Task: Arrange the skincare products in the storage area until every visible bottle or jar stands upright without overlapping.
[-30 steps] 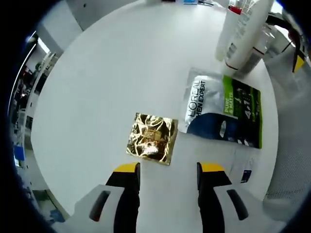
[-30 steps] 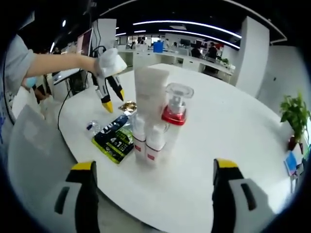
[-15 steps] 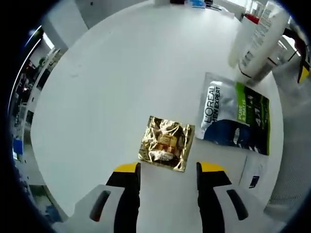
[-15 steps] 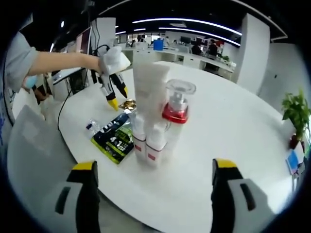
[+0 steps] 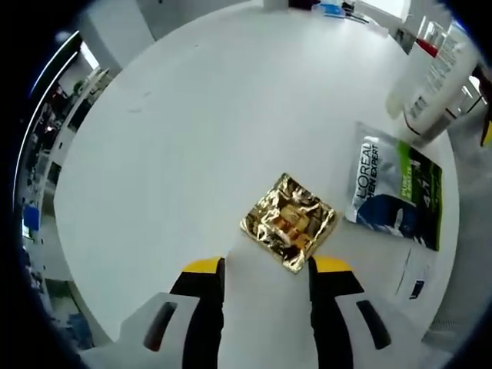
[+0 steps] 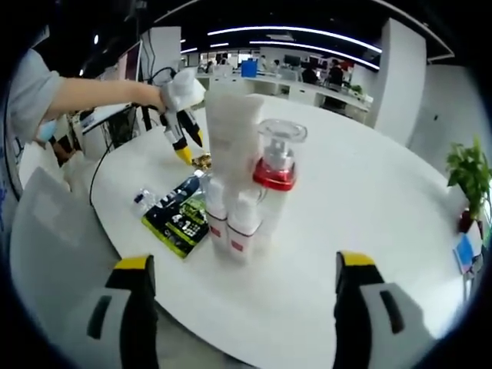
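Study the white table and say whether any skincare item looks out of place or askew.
Two flat packs lie down while the bottles stand upright in a tight cluster. The gold foil sachet is crinkled and sits skewed, just ahead of the left gripper. The green and blue sachet lies flat beside it, near the bottles.

The white table [image 5: 177, 131] lies bare and wide beyond the gold foil sachet [image 5: 290, 231], which sits just ahead of the left gripper [image 5: 261, 269]. To one side a green-and-silver L'Oreal pouch [image 5: 396, 196] lies flat, with the upright bottle cluster [image 6: 242, 181] crowding behind it.
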